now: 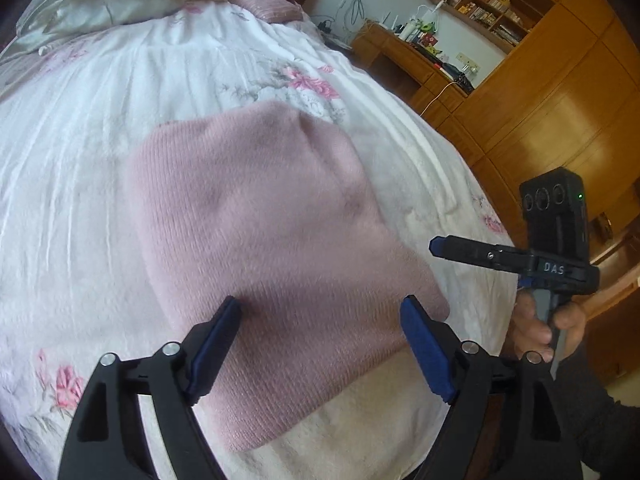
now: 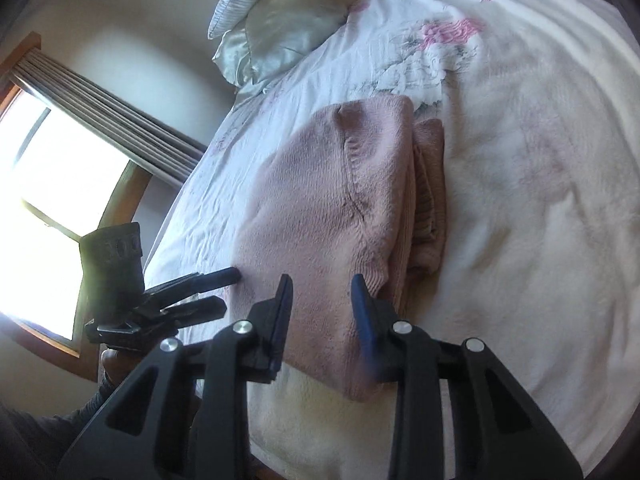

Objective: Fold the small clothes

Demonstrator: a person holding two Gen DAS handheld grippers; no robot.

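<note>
While the folded pink sweater (image 1: 256, 232) lies flat on the bed (image 1: 80, 152), the left gripper (image 1: 320, 312) is held just above its near edge with the jaws wide apart and nothing between them. The right gripper (image 2: 322, 292) is seen over the near right corner of the sweater, also spread apart and empty. A pillow (image 2: 280, 12) is seen at the far end.

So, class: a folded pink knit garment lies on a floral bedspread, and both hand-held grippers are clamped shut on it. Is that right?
Not quite. The pink knit garment does lie folded on the floral bedspread, but both wrist views show the left hand-held gripper and right hand-held gripper open, gripping nothing.
</note>
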